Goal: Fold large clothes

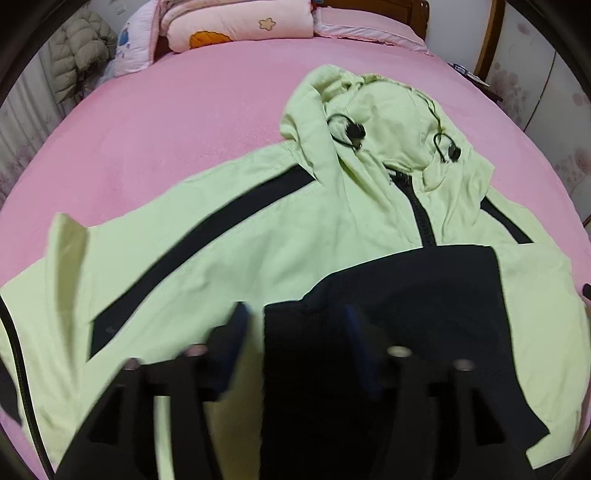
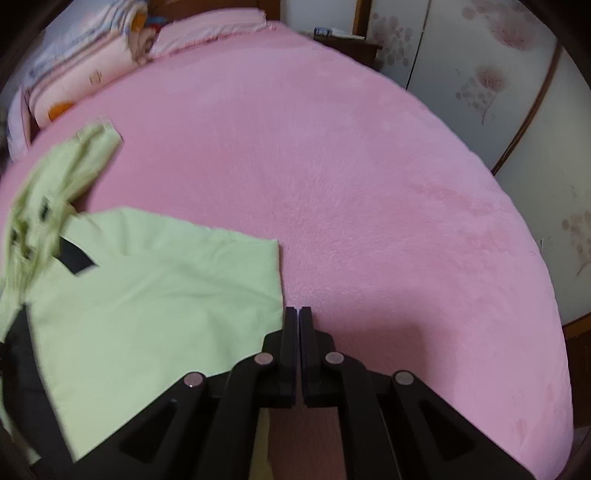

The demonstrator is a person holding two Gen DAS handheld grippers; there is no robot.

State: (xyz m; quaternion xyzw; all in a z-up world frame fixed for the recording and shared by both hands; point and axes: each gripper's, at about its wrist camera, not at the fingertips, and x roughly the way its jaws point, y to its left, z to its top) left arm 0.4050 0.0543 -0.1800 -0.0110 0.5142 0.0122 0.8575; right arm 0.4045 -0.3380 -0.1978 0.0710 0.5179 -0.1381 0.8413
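Observation:
A light green hooded jacket with black stripes, a black zip and a black lower panel lies front up on the pink bed. Its hood points to the head of the bed. One sleeve stretches to the left. My left gripper is open and hovers over the jacket's black lower panel. My right gripper is shut and empty, just right of the jacket's right edge, over the pink cover. The right side of the jacket looks folded inwards.
Folded pink quilts and pillows lie at the head of the bed. A grey padded coat hangs at the far left. A wardrobe with flower print stands to the right of the bed.

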